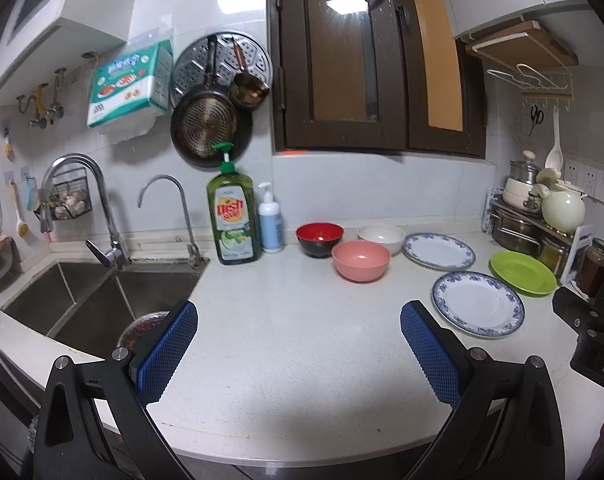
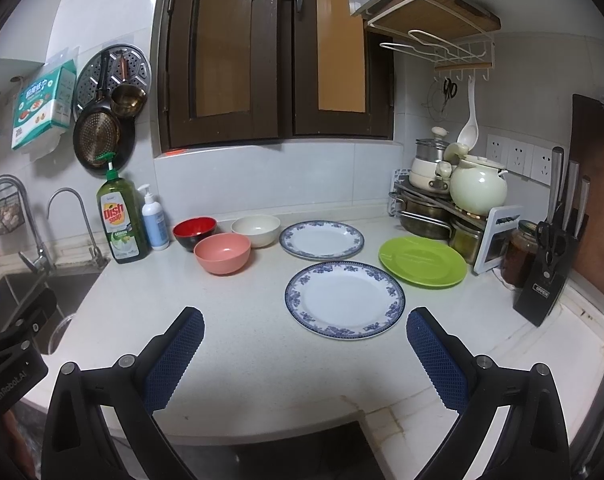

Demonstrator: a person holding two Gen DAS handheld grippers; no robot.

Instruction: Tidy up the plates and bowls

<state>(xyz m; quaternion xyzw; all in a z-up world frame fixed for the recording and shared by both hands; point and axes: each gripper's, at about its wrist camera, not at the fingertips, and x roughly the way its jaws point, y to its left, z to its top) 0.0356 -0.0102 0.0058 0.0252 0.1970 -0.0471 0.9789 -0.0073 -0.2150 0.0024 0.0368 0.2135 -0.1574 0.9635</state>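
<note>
We hold the left hand-held gripper (image 1: 298,344) wide and empty above the desk (image 1: 282,360); ahead of it sit a red bowl (image 1: 319,239), a pink bowl (image 1: 361,260) and a white bowl (image 1: 381,238); the right hand-held gripper (image 2: 305,346), equally wide, faces a blue-rimmed plate (image 2: 344,299), a second one (image 2: 321,239) beyond, a green plate (image 2: 422,261) to its right.

sink (image 1: 102,304) partly hidden, jar (image 2: 519,252) contents perhaps unclear
</note>
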